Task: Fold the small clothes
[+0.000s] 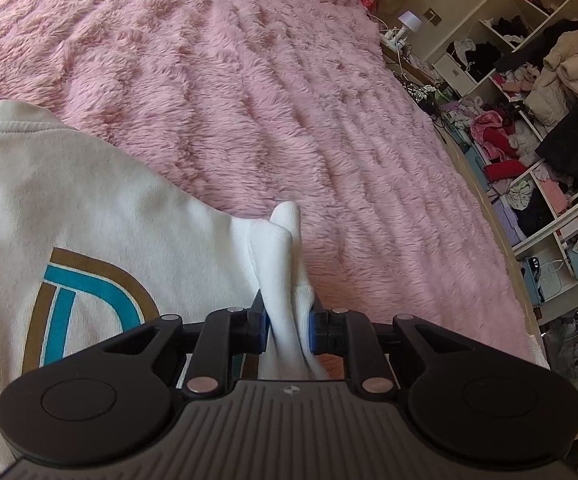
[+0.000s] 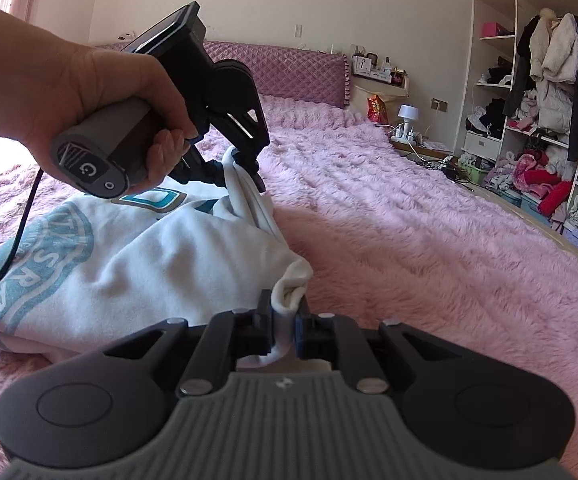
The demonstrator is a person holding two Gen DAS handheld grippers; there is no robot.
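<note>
Left gripper (image 1: 287,326): jaws clamped on a bunched fold of the white sweatshirt (image 1: 89,208). Right gripper (image 2: 285,330): jaws clamped on another bunched edge of it. The sweatshirt, printed in teal and brown, lies on the pink blanket (image 2: 429,240) near the bed's left side.

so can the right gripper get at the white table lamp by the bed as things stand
Probably not: the right gripper is shut on the white printed garment, and the white table lamp stands far across the pink furry blanket.
</note>
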